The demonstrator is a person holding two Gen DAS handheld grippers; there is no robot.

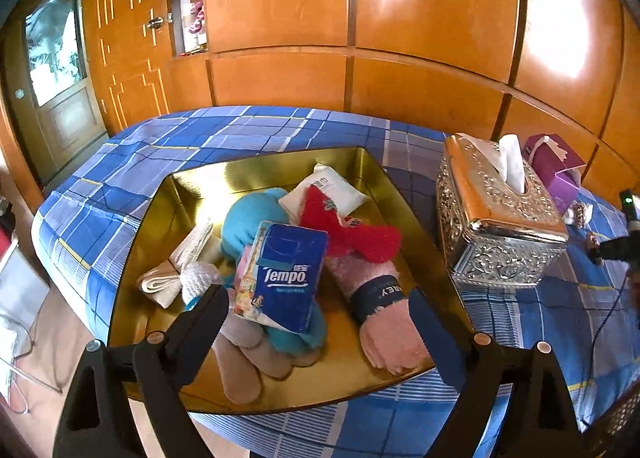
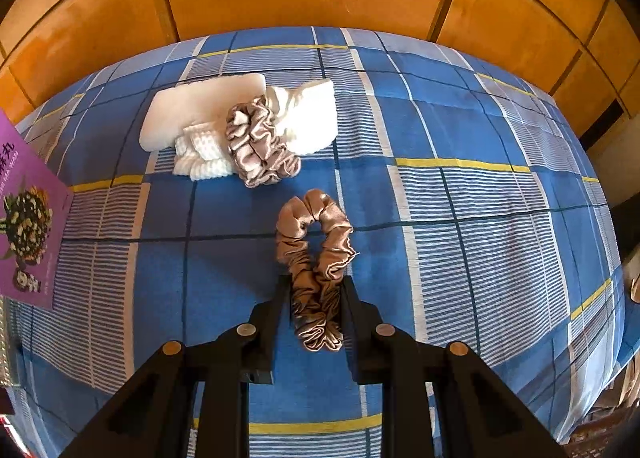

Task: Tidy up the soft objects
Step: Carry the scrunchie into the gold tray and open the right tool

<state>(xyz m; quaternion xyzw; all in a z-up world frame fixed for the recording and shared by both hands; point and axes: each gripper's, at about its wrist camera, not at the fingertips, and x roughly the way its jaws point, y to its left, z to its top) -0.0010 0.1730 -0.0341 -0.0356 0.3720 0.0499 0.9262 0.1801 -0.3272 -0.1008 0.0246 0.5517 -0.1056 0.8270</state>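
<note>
Bed (image 2: 460, 129): checked cover, everything is carried on it.
Gold tray (image 1: 192, 193): soft items are gathered inside.
Left gripper (image 1: 316, 306): jaws spread, nothing held, at 6 o'clock of tissue pack (image 1: 280, 278).
Right gripper (image 2: 316, 290): jaws closed on brown scrunchie (image 2: 316, 258), likely tray-bound.
Second scrunchie (image 2: 260, 141): at 11 o'clock, on white cloths (image 2: 304, 117).

We look across a bed (image 1: 248, 129) spread with a blue plaid sheet (image 2: 460, 129), backed by glossy orange wood wardrobe panels (image 1: 432, 9) catching bright patches of light. At left, a panelled wooden door (image 1: 124, 41) with a metal handle (image 1: 155, 22) stands beside a glazed door (image 1: 56, 57).
</note>
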